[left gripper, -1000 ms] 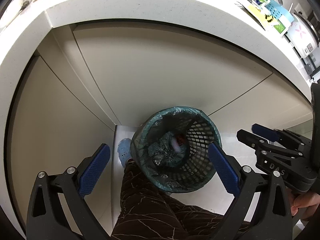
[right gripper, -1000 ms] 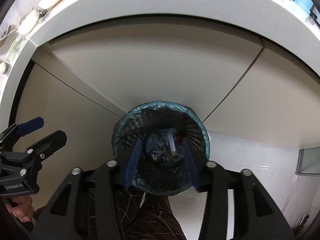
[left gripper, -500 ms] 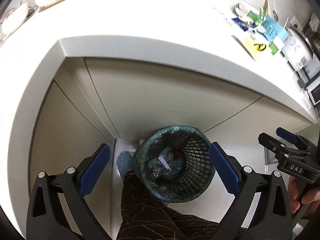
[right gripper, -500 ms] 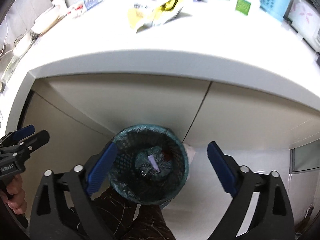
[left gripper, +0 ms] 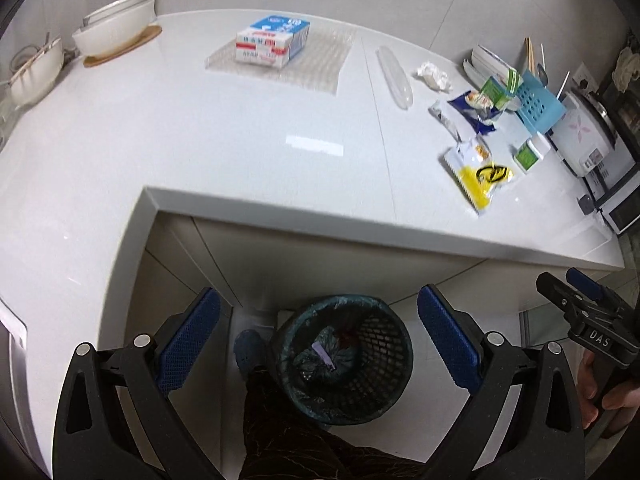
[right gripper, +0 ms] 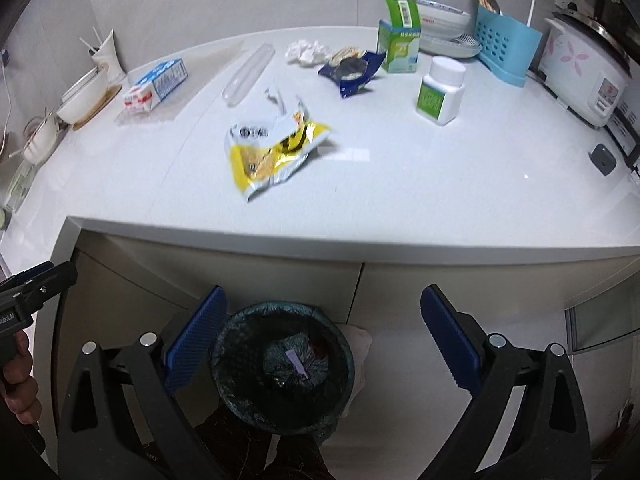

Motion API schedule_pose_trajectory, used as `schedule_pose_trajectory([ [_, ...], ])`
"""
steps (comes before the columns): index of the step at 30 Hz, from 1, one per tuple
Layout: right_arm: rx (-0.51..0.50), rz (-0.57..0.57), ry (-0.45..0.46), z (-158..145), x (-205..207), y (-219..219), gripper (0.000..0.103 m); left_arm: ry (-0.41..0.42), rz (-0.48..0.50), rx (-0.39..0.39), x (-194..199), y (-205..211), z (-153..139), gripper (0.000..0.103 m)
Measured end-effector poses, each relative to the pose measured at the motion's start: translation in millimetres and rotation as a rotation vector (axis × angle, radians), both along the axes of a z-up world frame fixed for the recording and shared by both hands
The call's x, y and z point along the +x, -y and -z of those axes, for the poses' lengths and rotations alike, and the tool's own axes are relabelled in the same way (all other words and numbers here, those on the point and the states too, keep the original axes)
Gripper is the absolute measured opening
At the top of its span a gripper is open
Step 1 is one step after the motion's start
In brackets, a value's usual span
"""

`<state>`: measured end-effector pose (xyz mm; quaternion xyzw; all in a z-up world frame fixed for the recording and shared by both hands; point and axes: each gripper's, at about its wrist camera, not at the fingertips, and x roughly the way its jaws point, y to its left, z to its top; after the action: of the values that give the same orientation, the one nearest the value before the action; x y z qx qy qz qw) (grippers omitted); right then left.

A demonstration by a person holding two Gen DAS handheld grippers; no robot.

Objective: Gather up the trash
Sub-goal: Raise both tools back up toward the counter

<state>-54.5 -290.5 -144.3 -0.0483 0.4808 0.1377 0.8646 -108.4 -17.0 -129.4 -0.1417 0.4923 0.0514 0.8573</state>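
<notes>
I have both grippers above the mesh trash bin (right gripper: 282, 368) on the floor in front of the cabinets, and both are empty: the left gripper (left gripper: 318, 344) has its blue pads spread wide with nothing between them, and the right gripper (right gripper: 322, 344) is just finishing opening, also with only the bin showing in the gap. A small lilac scrap (right gripper: 297, 362) lies on the crumpled liner inside the bin. As I read it, the step now is to go for the next piece on the white countertop (right gripper: 360, 184). The nearest candidate is the yellow snack wrapper (right gripper: 276, 148), lying flat near the front edge; I would bring the right gripper in low over it, line the pads up across its crinkled raised edge, not the flat middle, and close slowly so the foil does not skate away. The blue wrapper (right gripper: 352, 70) and the crumpled tissue (right gripper: 308, 53) sit farther back, near the green carton (right gripper: 400, 40). The right wrist view shows the white pill bottle (right gripper: 440, 90) clearly, and wall sockets at the far left; from the left wrist view the bottle is mostly hidden among the clutter. The left wrist view in turn shows the blue-and-white box (left gripper: 274, 42) on its clear sheet head-on, plus a blue shoe (left gripper: 249, 352) beside the bin, which the right view does not show.
</notes>
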Motion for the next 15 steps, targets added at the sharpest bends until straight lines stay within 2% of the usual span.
schedule_pose_trajectory([
  [15, 0.023, 0.008, 0.060, -49.7, 45.4, -12.1, 0.093, 0.025, -0.001, 0.031, 50.7, -25.2, -47.5, 0.097],
])
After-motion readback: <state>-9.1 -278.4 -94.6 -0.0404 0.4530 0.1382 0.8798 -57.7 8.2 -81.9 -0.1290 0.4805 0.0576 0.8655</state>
